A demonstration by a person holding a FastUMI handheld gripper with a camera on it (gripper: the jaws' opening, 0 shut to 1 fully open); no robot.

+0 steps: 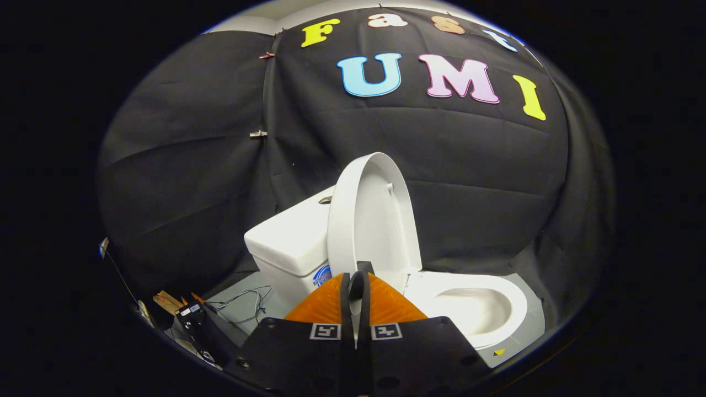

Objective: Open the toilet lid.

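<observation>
A white toilet stands against the black cloth wall. Its lid (pixel 375 215) is raised upright and leans back toward the tank (pixel 289 237), with its inner face turned to the bowl. The seat and bowl (pixel 469 309) lie uncovered to the right of the fingers. My gripper (pixel 357 274) is low in front of the toilet, fingers pressed together with just a thin slit between them. The tips reach up in front of the lid's lower edge. I cannot make out anything held between them.
A grey floor mat (pixel 529 325) lies under the toilet. To the left of the tank are loose wires (pixel 242 303), a dark box-like device (pixel 193 322) and bits of wood (pixel 165 300). Black cloth closes the booth on all sides.
</observation>
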